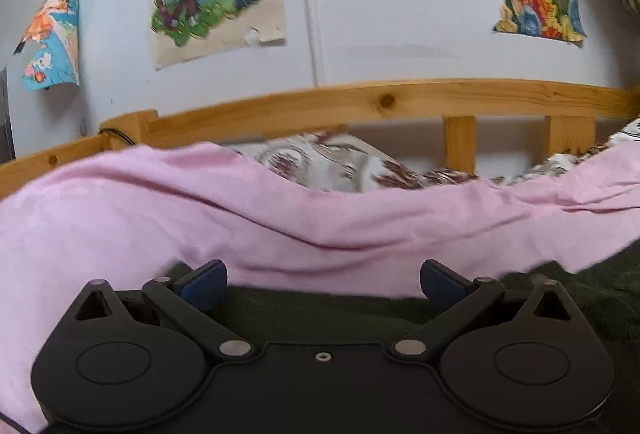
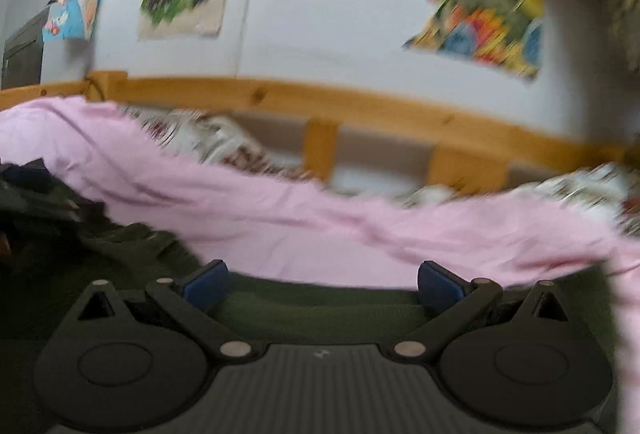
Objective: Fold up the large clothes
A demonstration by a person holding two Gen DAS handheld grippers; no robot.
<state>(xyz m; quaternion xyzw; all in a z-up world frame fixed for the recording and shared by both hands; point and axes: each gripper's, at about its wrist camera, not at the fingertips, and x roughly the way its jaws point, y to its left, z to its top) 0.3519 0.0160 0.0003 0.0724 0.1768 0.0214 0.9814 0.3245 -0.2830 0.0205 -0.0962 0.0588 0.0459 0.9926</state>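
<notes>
The left gripper (image 1: 323, 284) has its jaws spread wide, holding nothing, over a dark green garment (image 1: 320, 308) lying on a pink sheet (image 1: 160, 210). The right gripper (image 2: 323, 284) is spread just as wide above the same green fabric. A wooden bed rail (image 1: 360, 100) runs behind.

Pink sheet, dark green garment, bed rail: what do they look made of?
Pink sheet: thin woven cloth, matte, probably cotton; it drapes in soft creases.
Dark green garment: thicker, fuzzy fabric, maybe knit or fleece; the blur leaves it open.
Bed rail: pine-like wood with a clear finish; knots and grain show.
</notes>
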